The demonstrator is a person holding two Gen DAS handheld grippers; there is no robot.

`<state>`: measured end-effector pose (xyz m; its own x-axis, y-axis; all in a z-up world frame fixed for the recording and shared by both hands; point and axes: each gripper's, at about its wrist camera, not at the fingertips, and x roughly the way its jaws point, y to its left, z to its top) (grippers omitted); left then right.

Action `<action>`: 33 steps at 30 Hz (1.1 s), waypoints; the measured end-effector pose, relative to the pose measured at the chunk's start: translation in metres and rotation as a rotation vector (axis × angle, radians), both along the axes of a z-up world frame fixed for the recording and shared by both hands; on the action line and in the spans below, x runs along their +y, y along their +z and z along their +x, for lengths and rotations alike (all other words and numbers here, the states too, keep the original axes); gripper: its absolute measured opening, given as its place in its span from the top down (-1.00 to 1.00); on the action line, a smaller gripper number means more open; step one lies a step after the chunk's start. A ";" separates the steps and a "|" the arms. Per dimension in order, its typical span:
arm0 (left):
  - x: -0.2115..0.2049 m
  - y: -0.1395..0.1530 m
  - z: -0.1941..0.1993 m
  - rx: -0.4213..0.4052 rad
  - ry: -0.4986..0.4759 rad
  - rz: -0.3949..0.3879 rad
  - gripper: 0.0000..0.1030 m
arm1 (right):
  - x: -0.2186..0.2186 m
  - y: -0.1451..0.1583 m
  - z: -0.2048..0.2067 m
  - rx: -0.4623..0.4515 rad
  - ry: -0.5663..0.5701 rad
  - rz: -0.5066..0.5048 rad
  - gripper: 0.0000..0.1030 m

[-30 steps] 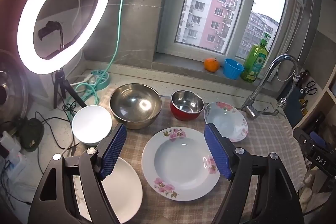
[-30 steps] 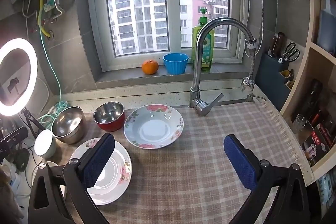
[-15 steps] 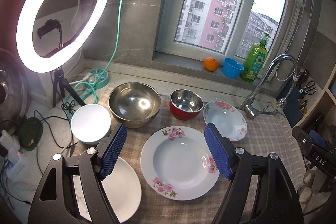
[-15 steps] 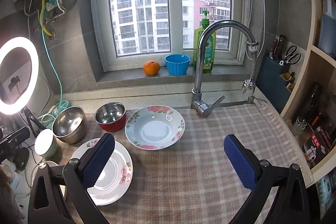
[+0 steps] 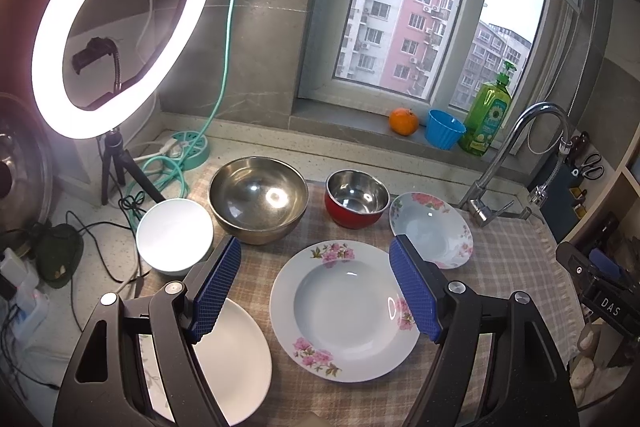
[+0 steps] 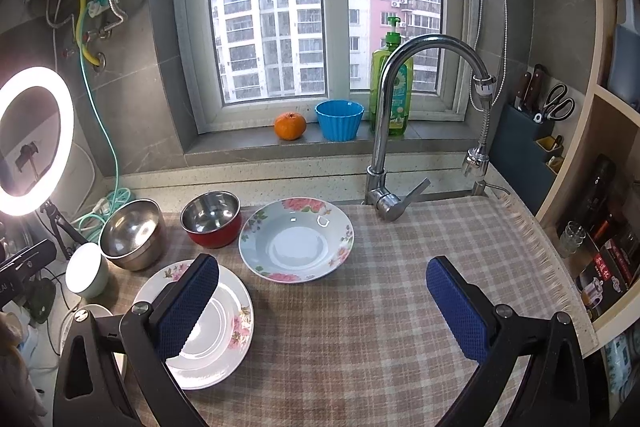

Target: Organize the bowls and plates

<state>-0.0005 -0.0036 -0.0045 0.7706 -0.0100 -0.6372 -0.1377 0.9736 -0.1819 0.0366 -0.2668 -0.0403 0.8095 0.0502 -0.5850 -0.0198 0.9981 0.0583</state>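
Little has moved in the last second: my left gripper [image 5: 316,291] has drifted slightly left, so the big plate [image 5: 344,311] sits a touch further right between its pads, and my right gripper [image 6: 322,307] has eased a little right, with the tap [image 6: 390,131] sliding left in its view.

Both claws are spread wide and hold nothing. My left one hovers above the big plate, its pads level with that plate's left and right rims but apart from them. My right one hangs over bare cloth [image 6: 380,327], its left pad over the big plate's right half.

On the worktop the cloth carries most of the dishes. Along its back edge stand the steel bowl [image 5: 259,205] and, just right of it, the red bowl [image 5: 357,198]. The small plate [image 5: 432,229] lies right of the red bowl, very near the big plate's back-right rim. The white bowl [image 5: 174,235] stands at the cloth's left edge, close beside the steel bowl. A plain plate [image 5: 234,359] lies at the front-left, partly under my left pad.

Open room is on the right half of the cloth, from the tap's base to the fringed right edge. On the left, cables [image 5: 100,247] and the ring light [image 5: 120,27] crowd the worktop. On the sill behind sit an orange [image 6: 290,125], a blue cup [image 6: 339,119] and a soap bottle [image 6: 390,83].
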 end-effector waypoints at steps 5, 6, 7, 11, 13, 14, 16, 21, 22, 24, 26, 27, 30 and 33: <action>0.000 0.000 0.000 0.002 -0.001 0.001 -0.49 | 0.000 0.000 0.000 0.001 0.001 0.001 -1.00; 0.001 0.001 0.001 0.003 -0.001 0.001 -0.49 | 0.000 0.000 0.000 0.001 0.001 0.001 -1.00; 0.001 0.001 0.001 0.004 -0.001 0.000 -0.49 | 0.001 0.000 0.000 0.002 0.002 0.001 -1.00; 0.000 0.001 0.002 0.005 -0.003 0.007 -0.49 | 0.000 0.000 0.000 0.003 0.000 0.000 -1.00; 0.000 0.001 0.002 0.004 -0.002 0.008 -0.49 | -0.001 0.000 0.001 0.005 -0.002 0.003 -1.00; 0.000 0.001 0.002 0.003 -0.001 0.008 -0.49 | -0.001 -0.001 0.001 0.005 -0.003 0.005 -1.00; 0.001 0.002 0.002 0.001 0.001 0.009 -0.49 | -0.001 -0.001 0.001 0.005 -0.003 0.005 -1.00; 0.000 0.001 0.002 0.000 0.000 0.009 -0.49 | 0.000 -0.001 0.002 0.006 0.000 0.001 -1.00; 0.000 0.001 0.002 0.001 0.001 0.010 -0.49 | 0.000 -0.001 0.002 0.006 0.001 0.000 -1.00; 0.001 0.001 0.003 0.000 0.001 0.010 -0.49 | 0.001 -0.002 0.003 0.010 0.003 -0.001 -1.00; 0.001 0.001 0.003 0.001 0.001 0.010 -0.49 | 0.002 -0.002 0.003 0.012 0.003 -0.003 -1.00; 0.000 0.001 0.003 0.000 0.000 0.011 -0.49 | 0.002 -0.002 0.004 0.013 0.003 -0.004 -1.00; -0.001 0.001 0.003 0.000 -0.002 0.012 -0.49 | 0.002 -0.003 0.004 0.012 0.002 -0.003 -1.00; -0.002 0.000 0.004 0.001 -0.004 0.013 -0.49 | 0.002 -0.003 0.004 0.016 0.005 -0.004 -1.00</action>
<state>0.0035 -0.0053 -0.0045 0.7698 -0.0049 -0.6382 -0.1341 0.9764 -0.1694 0.0404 -0.2649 -0.0431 0.7998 0.0517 -0.5981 -0.0235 0.9982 0.0549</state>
